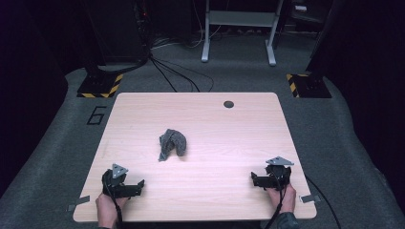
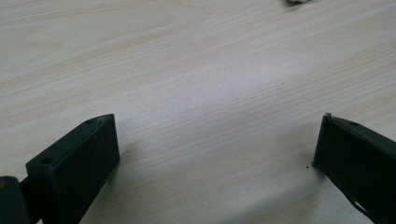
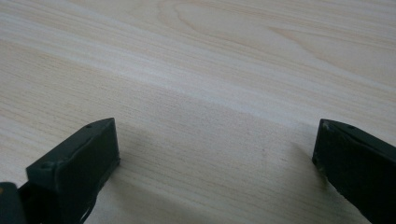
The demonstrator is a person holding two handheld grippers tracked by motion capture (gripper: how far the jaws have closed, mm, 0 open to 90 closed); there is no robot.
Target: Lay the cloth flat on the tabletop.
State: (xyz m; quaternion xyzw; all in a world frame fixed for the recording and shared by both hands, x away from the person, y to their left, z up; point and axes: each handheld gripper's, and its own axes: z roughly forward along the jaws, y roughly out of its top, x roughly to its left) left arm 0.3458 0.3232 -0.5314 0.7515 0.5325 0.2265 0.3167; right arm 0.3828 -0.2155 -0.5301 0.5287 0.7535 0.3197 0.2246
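From above, a crumpled grey cloth point(image 1: 172, 144) lies bunched near the middle of the bench point(image 1: 229, 138), well apart from the left hand-held gripper point(image 1: 136, 187) and right hand-held gripper point(image 1: 255, 180) at the near corners, while each gripper view shows wide-open, empty jaws over bare wood.

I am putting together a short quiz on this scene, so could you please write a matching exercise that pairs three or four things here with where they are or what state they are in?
Things:
1. grey cloth
2. left gripper
3. right gripper
4. dark round hole

Places or states:
A. near the table's far edge
B. crumpled, around the table's middle
C. open, near corner, on the high view's right
D. open, near corner, on the high view's left

Pairs: 1-B, 2-D, 3-C, 4-A
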